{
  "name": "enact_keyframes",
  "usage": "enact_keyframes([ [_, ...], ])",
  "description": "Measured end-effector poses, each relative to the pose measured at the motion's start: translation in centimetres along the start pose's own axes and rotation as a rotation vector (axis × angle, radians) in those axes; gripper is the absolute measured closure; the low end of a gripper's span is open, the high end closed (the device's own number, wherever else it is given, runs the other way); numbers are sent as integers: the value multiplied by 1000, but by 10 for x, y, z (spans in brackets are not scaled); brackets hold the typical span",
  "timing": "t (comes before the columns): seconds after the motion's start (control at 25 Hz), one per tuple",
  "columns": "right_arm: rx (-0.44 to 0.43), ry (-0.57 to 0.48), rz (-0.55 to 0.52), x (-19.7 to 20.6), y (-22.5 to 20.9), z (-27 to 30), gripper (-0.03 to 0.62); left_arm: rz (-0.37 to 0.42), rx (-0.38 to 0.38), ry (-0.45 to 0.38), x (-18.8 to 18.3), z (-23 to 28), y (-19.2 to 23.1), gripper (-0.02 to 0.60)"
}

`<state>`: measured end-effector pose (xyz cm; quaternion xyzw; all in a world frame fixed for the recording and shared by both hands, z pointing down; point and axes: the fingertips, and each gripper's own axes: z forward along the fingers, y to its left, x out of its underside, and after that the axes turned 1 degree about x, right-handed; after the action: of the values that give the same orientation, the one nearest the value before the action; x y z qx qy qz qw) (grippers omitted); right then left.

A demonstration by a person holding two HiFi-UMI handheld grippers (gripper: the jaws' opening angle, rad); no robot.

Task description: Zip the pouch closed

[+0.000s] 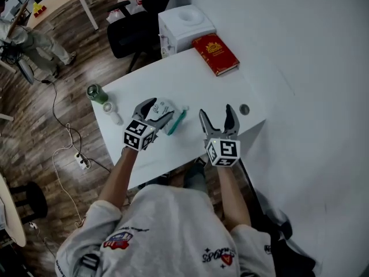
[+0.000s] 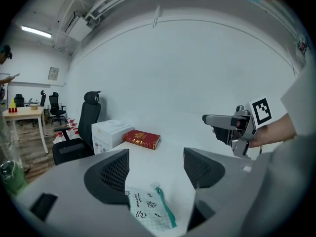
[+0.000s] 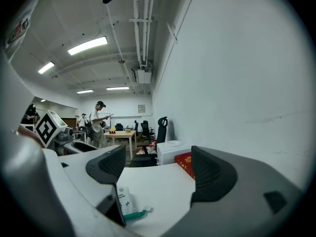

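Head view: pouch (image 1: 174,123) lies just beneath the left hand-held gripper (image 1: 162,108), jaws apart.

Both bare forearms reach forward out of short grey sleeves (image 1: 92,224), a claw held in each hand. The left claw (image 1: 162,108) angles forward and towards the right, its two dark jaws spread wide apart. The left forearm (image 1: 118,175) slants up behind it. The right claw (image 1: 215,111) points almost straight ahead, its jaws spread wide as well, and the right forearm (image 1: 232,196) lies in line behind it. The two claws are side by side at about the same reach, near each other but not touching.
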<state>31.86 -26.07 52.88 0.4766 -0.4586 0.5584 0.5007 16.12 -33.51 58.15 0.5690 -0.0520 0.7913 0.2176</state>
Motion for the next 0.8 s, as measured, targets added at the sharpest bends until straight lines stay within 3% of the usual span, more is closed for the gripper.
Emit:
enact_keyframes([
  [0.36, -80, 38, 21, 21, -41, 32, 191, -94, -42, 72, 20, 49, -3, 239],
  [0.52, -102, 57, 33, 32, -57, 39, 191, -148, -46, 141, 40, 77, -8, 239],
  [0.8, -98, 76, 45, 46, -97, 39, 192, -247, -78, 239, 76, 126, -17, 239],
])
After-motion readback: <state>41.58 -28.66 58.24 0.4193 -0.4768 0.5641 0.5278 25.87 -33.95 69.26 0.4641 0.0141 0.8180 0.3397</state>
